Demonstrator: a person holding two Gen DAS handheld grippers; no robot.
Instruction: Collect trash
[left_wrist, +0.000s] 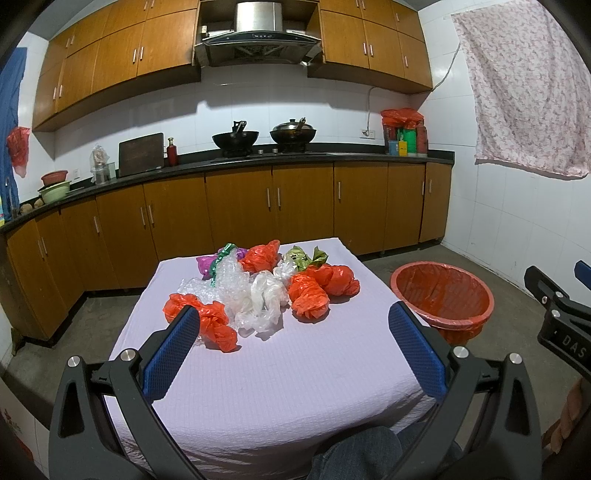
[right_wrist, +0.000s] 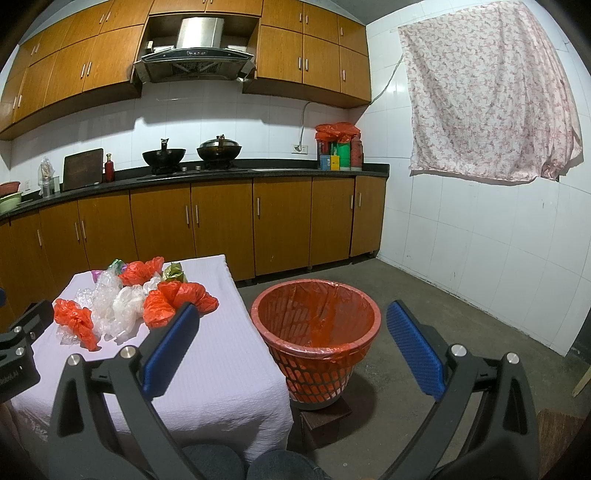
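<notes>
Crumpled plastic bags (left_wrist: 258, 291) heaped on covered table (left_wrist: 266, 369); lined wastebasket (right_wrist: 316, 332) beside it. Left gripper (left_wrist: 291, 325), right gripper (right_wrist: 291, 325) both spread wide, holding nothing.

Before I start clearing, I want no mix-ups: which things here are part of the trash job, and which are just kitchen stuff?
For the job:
- crumpled plastic bags on the table
- lined orange bin
- left gripper and right gripper, both open

Just there:
- woks
- cutting board
- hanging cloth

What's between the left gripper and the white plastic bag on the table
Only bare tablecloth separates the open left gripper from the white plastic bag, as the left wrist view shows.
</notes>
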